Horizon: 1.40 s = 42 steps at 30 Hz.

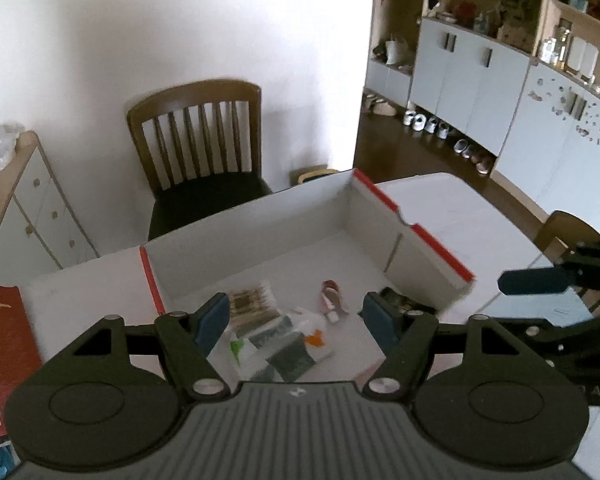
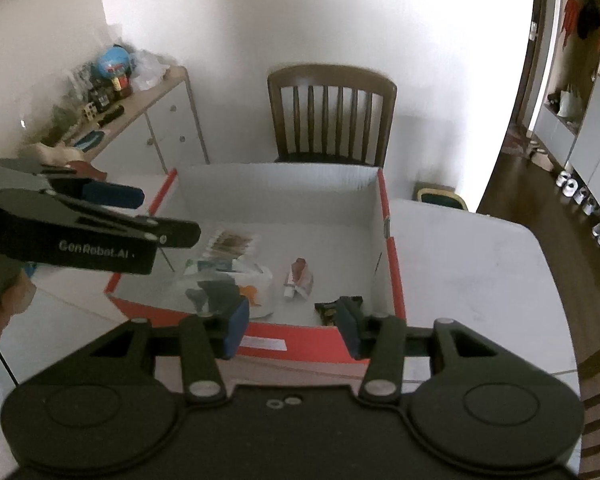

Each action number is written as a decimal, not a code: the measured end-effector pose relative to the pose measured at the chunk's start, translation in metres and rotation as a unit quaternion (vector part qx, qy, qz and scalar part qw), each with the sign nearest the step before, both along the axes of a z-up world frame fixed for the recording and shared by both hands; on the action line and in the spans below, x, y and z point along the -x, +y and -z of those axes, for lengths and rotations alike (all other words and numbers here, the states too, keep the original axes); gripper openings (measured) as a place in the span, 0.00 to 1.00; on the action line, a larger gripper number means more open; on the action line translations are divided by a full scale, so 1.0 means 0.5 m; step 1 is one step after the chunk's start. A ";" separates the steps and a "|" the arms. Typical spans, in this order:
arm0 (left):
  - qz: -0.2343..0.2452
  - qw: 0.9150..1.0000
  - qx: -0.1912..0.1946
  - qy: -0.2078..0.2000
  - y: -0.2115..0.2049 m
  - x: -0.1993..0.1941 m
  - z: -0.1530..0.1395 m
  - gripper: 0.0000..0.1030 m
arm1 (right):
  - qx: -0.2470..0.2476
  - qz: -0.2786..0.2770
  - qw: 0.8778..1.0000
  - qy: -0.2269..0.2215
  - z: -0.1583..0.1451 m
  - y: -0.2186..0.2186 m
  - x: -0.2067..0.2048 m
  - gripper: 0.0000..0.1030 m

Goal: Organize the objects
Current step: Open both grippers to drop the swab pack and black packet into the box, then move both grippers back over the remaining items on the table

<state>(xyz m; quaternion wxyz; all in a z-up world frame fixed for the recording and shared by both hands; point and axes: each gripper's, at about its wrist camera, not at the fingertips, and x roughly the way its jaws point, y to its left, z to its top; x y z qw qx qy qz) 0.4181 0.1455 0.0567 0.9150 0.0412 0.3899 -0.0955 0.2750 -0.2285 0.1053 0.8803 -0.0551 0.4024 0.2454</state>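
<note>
Both grippers, left [image 1: 294, 316] and right [image 2: 296, 326], hung empty w/ jaws apart above the red-edged box [image 2: 384, 200], packets [image 2: 236, 272] & small red wrapper [image 2: 300, 278] lying just below/ahead inside it; risk was a careless descent snagging the box wall or scattering the contents.

Box [image 2: 392, 264]: red outside, white inside, on a white desk [image 2: 472, 272]. Ahead of the black, blue-padded right claw [image 2: 296, 330]: a red-and-white packet [image 2: 299, 279], a clear bag [image 2: 236, 280] printed green and orange. Beyond, a dark brown slatted chair [image 2: 332, 114].
</note>
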 end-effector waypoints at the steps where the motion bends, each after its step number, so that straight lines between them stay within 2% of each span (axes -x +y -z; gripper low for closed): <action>1: 0.003 1.000 0.000 -0.003 -0.005 0.013 -0.006 0.71 | -0.002 -0.002 1.000 -0.003 -0.006 -0.004 0.009 0.47; 5: 0.015 1.000 0.003 -0.014 -0.023 0.066 -0.026 0.71 | -0.011 -0.006 1.000 -0.009 -0.020 -0.021 0.040 0.53; 13: 0.022 0.999 0.025 -0.023 -0.045 0.166 -0.047 0.71 | -0.024 -0.019 0.999 -0.013 -0.031 -0.056 0.106 0.55; 16: 0.019 0.999 0.035 -0.027 -0.049 0.198 -0.047 0.77 | -0.028 -0.024 0.999 -0.016 -0.031 -0.071 0.134 0.59; 19: 0.021 0.999 0.036 -0.032 -0.056 0.231 -0.043 0.77 | -0.035 -0.027 0.999 -0.015 -0.023 -0.087 0.163 0.65; 22: 0.021 0.999 0.034 -0.034 -0.061 0.261 -0.031 0.77 | -0.039 -0.026 0.999 -0.010 -0.008 -0.102 0.187 0.66; 34: 0.001 0.999 0.044 -0.026 -0.063 0.381 0.047 0.80 | -0.040 -0.017 0.999 0.002 0.049 -0.153 0.271 0.83; 39: -0.002 0.999 0.050 -0.009 -0.067 0.418 0.097 0.87 | -0.032 -0.020 0.999 0.004 0.075 -0.160 0.295 0.90; 42: -0.001 0.999 0.048 0.000 -0.070 0.439 0.127 0.96 | -0.029 -0.020 0.999 0.007 0.090 -0.162 0.305 0.93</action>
